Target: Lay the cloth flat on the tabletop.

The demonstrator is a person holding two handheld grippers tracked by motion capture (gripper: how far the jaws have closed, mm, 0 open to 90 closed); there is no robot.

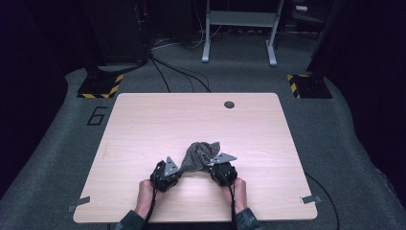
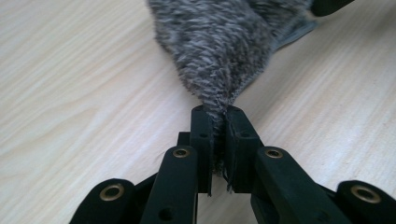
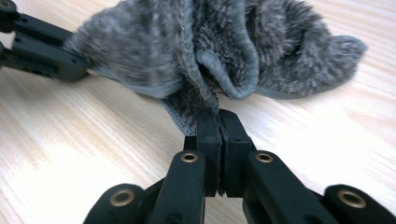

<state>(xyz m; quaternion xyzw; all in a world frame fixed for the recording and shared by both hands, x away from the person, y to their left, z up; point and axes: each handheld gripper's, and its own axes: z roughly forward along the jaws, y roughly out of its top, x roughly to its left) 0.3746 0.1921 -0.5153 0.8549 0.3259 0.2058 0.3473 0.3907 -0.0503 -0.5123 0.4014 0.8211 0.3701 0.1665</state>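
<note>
A fuzzy grey cloth (image 1: 198, 154) lies bunched on the wooden table (image 1: 143, 124) near its front middle. My left gripper (image 1: 178, 168) is shut on the cloth's near left corner; in the left gripper view the cloth (image 2: 217, 51) is pinched between the jaws of my left gripper (image 2: 218, 112). My right gripper (image 1: 210, 165) is shut on the cloth's near right part; in the right gripper view a hemmed edge of the cloth (image 3: 210, 56) runs into the closed right gripper (image 3: 218, 114). The left gripper (image 3: 70, 63) also shows at the upper left of the right gripper view.
A dark round grommet (image 1: 229, 104) sits near the table's far edge. Tape strips (image 1: 311, 199) mark the front corners. Beyond the table are cables, a white stand (image 1: 239, 28) and yellow-black striped bases (image 1: 100, 86) on grey carpet.
</note>
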